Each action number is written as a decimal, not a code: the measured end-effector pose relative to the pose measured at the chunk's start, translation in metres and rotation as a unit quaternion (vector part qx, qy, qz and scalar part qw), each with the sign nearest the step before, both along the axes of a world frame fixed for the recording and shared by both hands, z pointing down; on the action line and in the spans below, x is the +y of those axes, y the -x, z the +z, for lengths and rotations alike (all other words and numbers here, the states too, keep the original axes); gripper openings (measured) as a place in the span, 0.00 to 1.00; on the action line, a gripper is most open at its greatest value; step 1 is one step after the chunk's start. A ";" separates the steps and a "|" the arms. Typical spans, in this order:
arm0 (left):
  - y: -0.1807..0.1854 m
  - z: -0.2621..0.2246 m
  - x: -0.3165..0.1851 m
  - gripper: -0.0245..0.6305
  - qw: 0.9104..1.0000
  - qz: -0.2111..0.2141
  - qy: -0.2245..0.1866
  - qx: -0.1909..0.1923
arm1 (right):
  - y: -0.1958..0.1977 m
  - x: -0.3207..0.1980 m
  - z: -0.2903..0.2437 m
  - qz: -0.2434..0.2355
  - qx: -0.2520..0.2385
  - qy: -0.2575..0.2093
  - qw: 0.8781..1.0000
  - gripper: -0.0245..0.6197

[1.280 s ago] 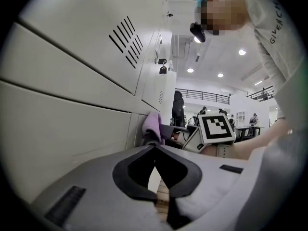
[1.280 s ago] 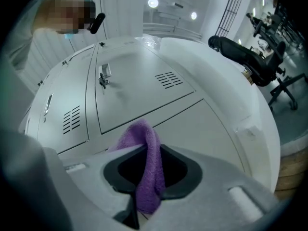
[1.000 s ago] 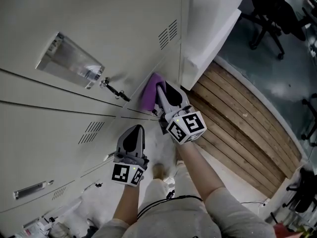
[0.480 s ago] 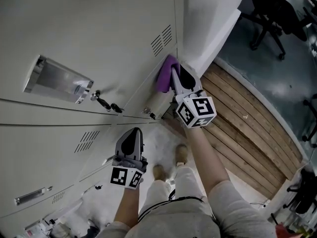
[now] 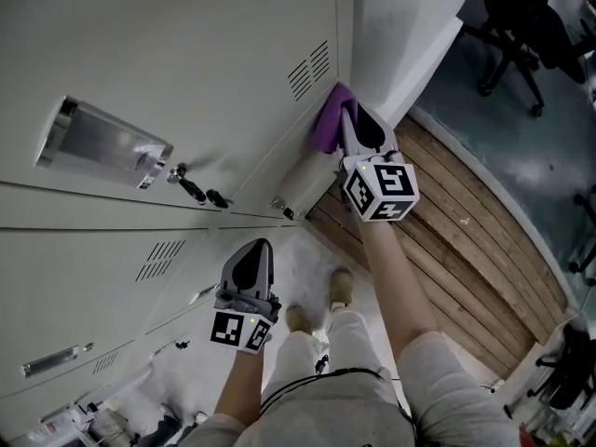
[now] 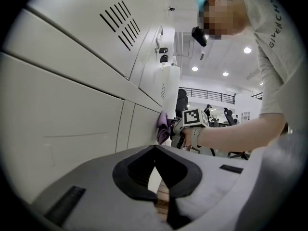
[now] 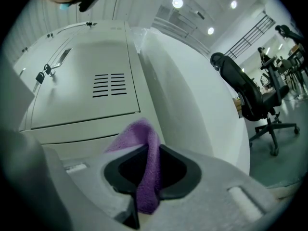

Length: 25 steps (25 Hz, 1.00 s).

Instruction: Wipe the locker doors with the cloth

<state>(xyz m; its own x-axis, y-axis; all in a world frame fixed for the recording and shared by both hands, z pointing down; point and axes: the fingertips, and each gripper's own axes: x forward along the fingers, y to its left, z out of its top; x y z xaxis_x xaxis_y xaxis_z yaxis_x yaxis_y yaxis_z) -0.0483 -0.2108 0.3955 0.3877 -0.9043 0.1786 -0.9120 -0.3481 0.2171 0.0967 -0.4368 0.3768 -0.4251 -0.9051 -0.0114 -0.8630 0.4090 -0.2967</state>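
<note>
So the purple cloth (image 5: pixel 326 127) is being pinched between the jaws of the right gripper (image 5: pixel 348 124), with a fold of it poking out past the tips. It's being pressed flat against the upper locker door (image 5: pixel 214 54), just beside the vent slots (image 5: pixel 312 68), on the side where that door meets the white wall (image 5: pixel 391 35).

The left gripper (image 5: pixel 252 254) is being held well away from the vent slots, down toward the lower locker door (image 5: pixel 84 268). Its jaws are being kept narrow, pretty much together, and nothing is being carried in them.

Progress-wise, the wiping is being done right now, but only that strip by the vent slots is being covered. The stretch from the vent slots over to the lock with keys (image 5: pixel 191 186), plus the lower doors, probably needs doing too. Honestly no wipe marks are being picked up on the grey paint from this angle, so what's already clean can't be called.
</note>
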 end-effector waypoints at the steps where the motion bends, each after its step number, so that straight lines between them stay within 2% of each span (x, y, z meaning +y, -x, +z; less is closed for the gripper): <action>1: -0.002 0.001 0.000 0.04 1.000 0.001 0.000 0.000 | -0.001 0.000 0.000 0.001 0.000 -0.003 1.000 0.12; 5: -0.008 0.007 0.002 0.04 1.000 0.008 -0.002 -0.001 | -0.001 0.019 0.002 -0.003 -0.020 -0.029 0.999 0.13; 8: -0.011 0.013 -0.004 0.04 1.000 0.013 -0.010 0.001 | 0.011 0.045 0.016 -0.027 -0.019 -0.038 0.999 0.13; 15: -0.010 0.033 -0.001 0.04 1.000 0.023 0.001 0.009 | 0.077 0.130 0.083 -0.107 -0.015 0.029 0.994 0.13; 19: -0.008 0.040 0.004 0.04 0.999 0.029 0.009 0.012 | 0.117 0.160 0.101 -0.143 -0.021 0.053 0.988 0.13; 22: -0.004 0.043 0.006 0.04 0.999 0.031 0.013 0.012 | 0.133 0.164 0.106 -0.145 -0.024 0.064 0.987 0.13; 25: -0.002 0.045 0.006 0.04 0.999 0.029 0.016 0.012 | 0.133 0.156 0.108 -0.134 -0.025 0.069 0.988 0.13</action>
<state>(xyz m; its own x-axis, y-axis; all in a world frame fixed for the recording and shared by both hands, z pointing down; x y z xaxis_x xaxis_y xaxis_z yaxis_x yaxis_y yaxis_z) -0.0462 -0.2049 0.4404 0.4439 -0.8742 0.1966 -0.8848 -0.3930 0.2504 -0.0367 -0.2805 0.4844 -0.6522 -0.7542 0.0764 -0.7114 0.5743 -0.4051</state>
